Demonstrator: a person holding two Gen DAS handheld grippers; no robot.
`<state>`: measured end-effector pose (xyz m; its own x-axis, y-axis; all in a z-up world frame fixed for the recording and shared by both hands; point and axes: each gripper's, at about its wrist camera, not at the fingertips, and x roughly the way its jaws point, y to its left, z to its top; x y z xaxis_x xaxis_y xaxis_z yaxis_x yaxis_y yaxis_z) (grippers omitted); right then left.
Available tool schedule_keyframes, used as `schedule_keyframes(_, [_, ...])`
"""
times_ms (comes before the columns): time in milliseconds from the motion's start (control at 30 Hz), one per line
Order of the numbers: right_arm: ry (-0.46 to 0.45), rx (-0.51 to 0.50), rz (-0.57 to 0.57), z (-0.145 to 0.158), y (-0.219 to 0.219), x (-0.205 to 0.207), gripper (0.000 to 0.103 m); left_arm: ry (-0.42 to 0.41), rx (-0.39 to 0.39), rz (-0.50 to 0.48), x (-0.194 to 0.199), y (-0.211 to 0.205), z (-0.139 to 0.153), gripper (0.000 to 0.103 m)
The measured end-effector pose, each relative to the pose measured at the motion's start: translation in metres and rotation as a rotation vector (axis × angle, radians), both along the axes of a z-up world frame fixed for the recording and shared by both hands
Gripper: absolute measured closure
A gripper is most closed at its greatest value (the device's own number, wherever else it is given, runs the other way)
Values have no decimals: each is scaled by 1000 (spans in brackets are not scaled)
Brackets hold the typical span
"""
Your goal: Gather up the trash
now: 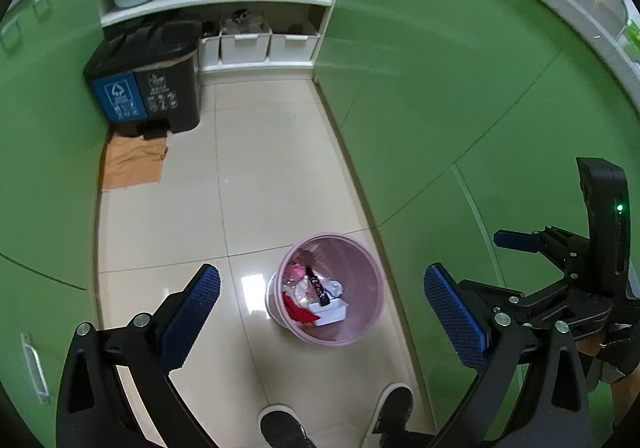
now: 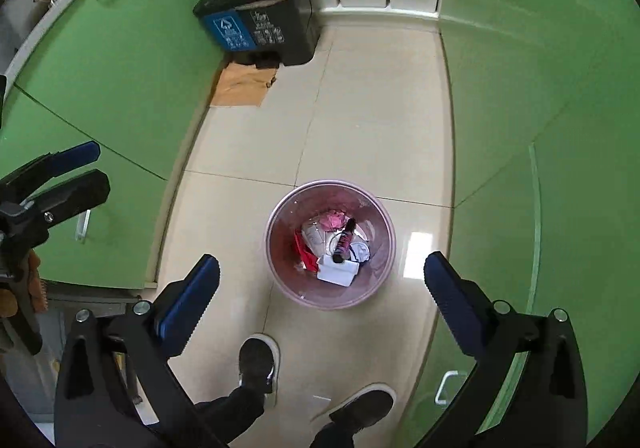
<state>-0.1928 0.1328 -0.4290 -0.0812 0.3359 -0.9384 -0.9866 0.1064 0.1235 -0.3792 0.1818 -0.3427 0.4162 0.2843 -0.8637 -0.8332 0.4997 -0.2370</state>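
Note:
A pink wastebasket stands on the tiled floor; it also shows in the right wrist view. It holds trash: a white box, red and pink wrappers and a dark tube. My left gripper is open and empty, held high above the basket. My right gripper is open and empty, also high above it. The right gripper shows at the right edge of the left wrist view. The left gripper shows at the left edge of the right wrist view.
Green cabinets line both sides of a narrow floor. A black two-part pedal bin stands at the far end beside white storage boxes, with brown cardboard in front. Pots sit on a shelf. The person's shoes are below.

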Motion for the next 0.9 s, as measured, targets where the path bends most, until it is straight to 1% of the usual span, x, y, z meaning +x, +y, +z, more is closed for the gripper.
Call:
schedule_keyframes(33, [3,4,-6,12,-4,0,3,-1,2,-10,3,-4,15,5])
schedule_keyframes(67, [5,10,-17,34,-9,0,3,-1,5,-17,5,-7,26,5])
schedule_keyframes(133, [-1,28,-34,70,-19,0,3,-4,12,-36,10,-15,60,5])
schedule_keyframes(167, [-6,38,-46,94,-25,2,3,-5,16,-45,13,-19,77,5])
schedule_keyframes(200, [-6,47,-58,119,-32,4,3,-7,22,-57,17,-24,99,5])
schedule_keyframes(233, [-9,53,-67,135,-36,6,3,-9,26,-66,20,-27,116,5])
schedule_keyframes(267, [-18,66,-81,162,-42,10,3,-12,32,-74,23,-30,133,5])
schedule_keyframes(300, [-24,74,-92,180,-47,13,3,-18,41,-88,29,-35,158,5])
schedule_keyframes(333, [-29,83,-105,199,-52,16,3,-22,47,-97,34,-39,176,5])
schedule_keyframes(367, [-36,95,-120,221,-58,21,3,-26,53,-108,39,-42,192,5])
schedule_keyframes(433, [-50,115,-148,255,-71,29,3,-36,59,-134,53,-49,222,5])
schedule_keyframes(533, [-74,148,-202,306,-98,47,3,-45,76,-189,78,-64,257,5])
schedule_keyframes(667, [-104,186,-268,351,-131,73,3,-74,109,-258,115,-84,297,5])
schedule_keyframes(733, [-123,206,-305,371,-152,90,3,-85,122,-287,131,-94,311,5])
schedule_keyframes(900, [-148,232,-385,393,-201,132,3,-96,155,-376,183,-125,334,5])
